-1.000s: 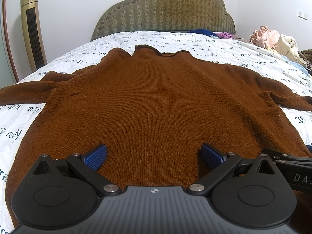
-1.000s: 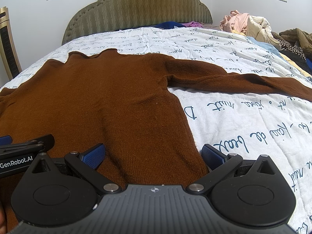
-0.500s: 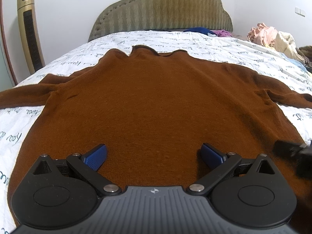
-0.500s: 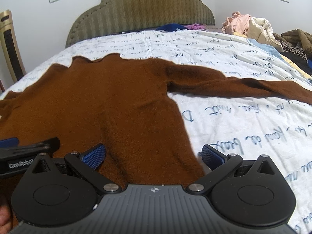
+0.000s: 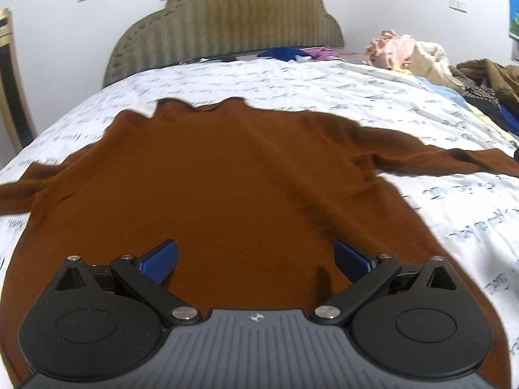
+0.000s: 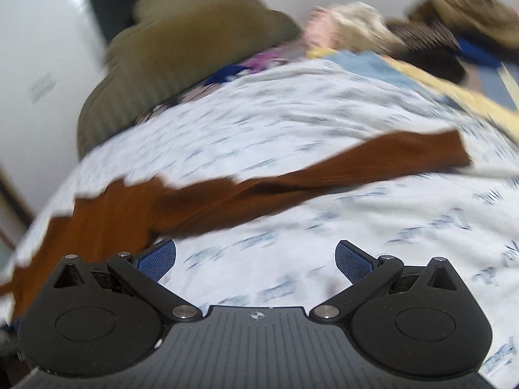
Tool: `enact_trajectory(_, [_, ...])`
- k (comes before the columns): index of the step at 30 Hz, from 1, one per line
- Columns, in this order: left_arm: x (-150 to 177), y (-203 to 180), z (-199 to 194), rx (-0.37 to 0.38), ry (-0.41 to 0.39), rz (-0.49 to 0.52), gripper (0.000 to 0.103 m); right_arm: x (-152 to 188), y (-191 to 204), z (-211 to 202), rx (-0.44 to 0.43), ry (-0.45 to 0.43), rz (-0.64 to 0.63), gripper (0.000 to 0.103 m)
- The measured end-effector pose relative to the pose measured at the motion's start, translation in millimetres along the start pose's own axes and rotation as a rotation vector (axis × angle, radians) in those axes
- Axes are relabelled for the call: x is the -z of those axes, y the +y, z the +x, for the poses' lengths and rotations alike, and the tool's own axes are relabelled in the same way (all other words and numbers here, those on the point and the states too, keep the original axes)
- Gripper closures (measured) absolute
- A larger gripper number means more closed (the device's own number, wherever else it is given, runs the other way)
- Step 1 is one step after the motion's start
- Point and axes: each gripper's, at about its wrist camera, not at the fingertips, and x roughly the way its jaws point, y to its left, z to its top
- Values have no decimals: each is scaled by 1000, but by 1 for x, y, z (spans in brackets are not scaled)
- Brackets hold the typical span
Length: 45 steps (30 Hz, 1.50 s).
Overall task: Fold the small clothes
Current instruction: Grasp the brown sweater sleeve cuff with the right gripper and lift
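Observation:
A brown knit sweater (image 5: pixel 233 181) lies flat on the bed, collar toward the headboard, both sleeves spread out sideways. My left gripper (image 5: pixel 256 259) is open and empty, low over the sweater's lower body near the hem. My right gripper (image 6: pixel 256 259) is open and empty over the white sheet, to the right of the sweater's body. The right sleeve (image 6: pixel 324 175) stretches across the right wrist view ahead of it, with its cuff (image 6: pixel 451 152) at the far right. That view is blurred by motion.
The bed has a white sheet with dark script (image 5: pixel 292 81) and an olive padded headboard (image 5: pixel 227 22). A heap of clothes (image 5: pixel 421 55) lies at the right side of the bed. Blue and purple garments (image 5: pixel 292 52) lie by the headboard. A gold tower fan (image 5: pixel 9 81) stands at the left.
My right gripper has swung quickly to the right, off the sweater's body and toward the right sleeve. My left gripper has shifted a little right and turned. Both stayed open.

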Motion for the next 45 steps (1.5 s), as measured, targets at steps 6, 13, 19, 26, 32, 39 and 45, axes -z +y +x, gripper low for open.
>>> enact_trajectory(6, [-10,-27,7,4,-2,46,0,-29,-66,7,14,-19,129,0])
enact_trajectory(13, [-15,-47,19,26,12,65,0,-47,-127,23,-67,-62,328,0])
enact_trajectory(19, [-6,-49,31,44,17,52,0,-48,-162,39,-81,-121,481,3])
enact_trajectory(26, [1,-45,38,70,7,26,0,-49,-182,56,-50,-172,567,24])
enact_trajectory(32, [3,-47,39,66,7,32,0,-35,-201,72,-30,-135,682,95])
enact_trajectory(39, [-9,-49,38,82,41,26,0,-41,-183,60,-42,-196,600,94])
enact_trajectory(45, [-37,-71,41,164,41,-17,0,-71,-153,35,-120,-270,494,94])
